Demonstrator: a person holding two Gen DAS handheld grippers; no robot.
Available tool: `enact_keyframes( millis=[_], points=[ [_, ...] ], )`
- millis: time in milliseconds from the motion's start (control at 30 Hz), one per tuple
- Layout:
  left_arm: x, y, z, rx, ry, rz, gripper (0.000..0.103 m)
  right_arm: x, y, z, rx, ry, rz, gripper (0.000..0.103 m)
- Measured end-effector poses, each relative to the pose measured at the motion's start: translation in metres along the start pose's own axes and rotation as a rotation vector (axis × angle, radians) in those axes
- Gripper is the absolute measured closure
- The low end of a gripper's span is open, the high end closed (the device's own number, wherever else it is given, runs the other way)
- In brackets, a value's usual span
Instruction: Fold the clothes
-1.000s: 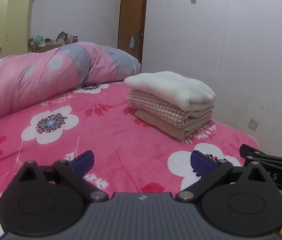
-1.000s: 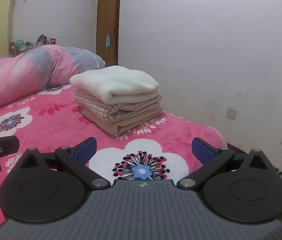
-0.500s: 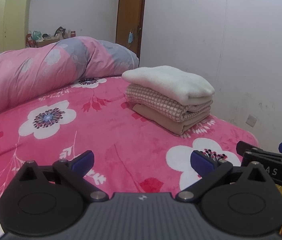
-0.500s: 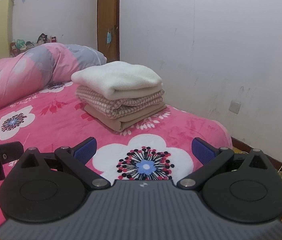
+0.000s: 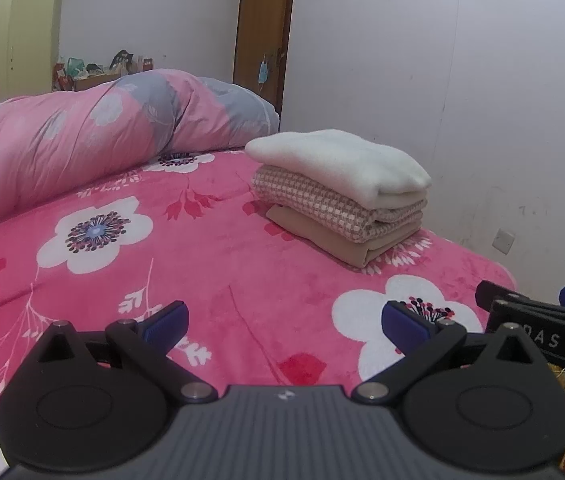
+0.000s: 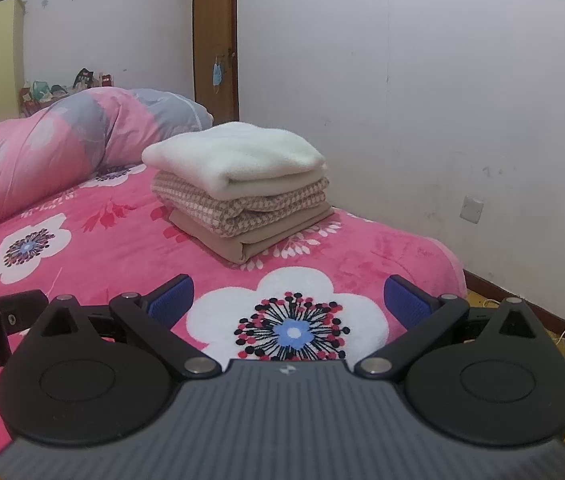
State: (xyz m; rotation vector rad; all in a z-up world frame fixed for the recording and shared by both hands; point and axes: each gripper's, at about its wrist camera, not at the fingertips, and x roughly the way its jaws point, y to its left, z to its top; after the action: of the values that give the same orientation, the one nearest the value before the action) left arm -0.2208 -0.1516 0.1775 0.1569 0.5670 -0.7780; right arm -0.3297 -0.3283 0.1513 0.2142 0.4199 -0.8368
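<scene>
Left gripper (image 5: pixel 284 322): fingers spread wide and released, nothing between them, held above the bed (image 5: pixel 210 264).
Right gripper (image 6: pixel 288 300): fingers likewise released and empty, over a white flower printed on the bedspread.
Folded stack (image 5: pixel 340 196): three clothes piled ahead of both pairs of fingers, well apart from them; ahead and right of the left fingers, ahead and slightly left of the right ones.
Stack order: white garment (image 6: pixel 238 156) on top, checked pink one (image 6: pixel 242 206) between, tan one (image 6: pixel 250 236) at the bottom, resting on the bed.
Rolled quilt (image 5: pixel 94 136): far ahead and left of the fingers.
</scene>
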Motion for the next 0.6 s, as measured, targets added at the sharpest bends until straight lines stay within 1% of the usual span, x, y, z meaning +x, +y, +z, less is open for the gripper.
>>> enact_keyframes(
  millis=[600],
  points=[
    [-0.0009, -0.0011, 0.0003, -0.001, 0.001, 0.006, 0.000, 0.0005, 0.0001, -0.0007, -0.003, 0.007, -0.009, 0.001]
  ],
)
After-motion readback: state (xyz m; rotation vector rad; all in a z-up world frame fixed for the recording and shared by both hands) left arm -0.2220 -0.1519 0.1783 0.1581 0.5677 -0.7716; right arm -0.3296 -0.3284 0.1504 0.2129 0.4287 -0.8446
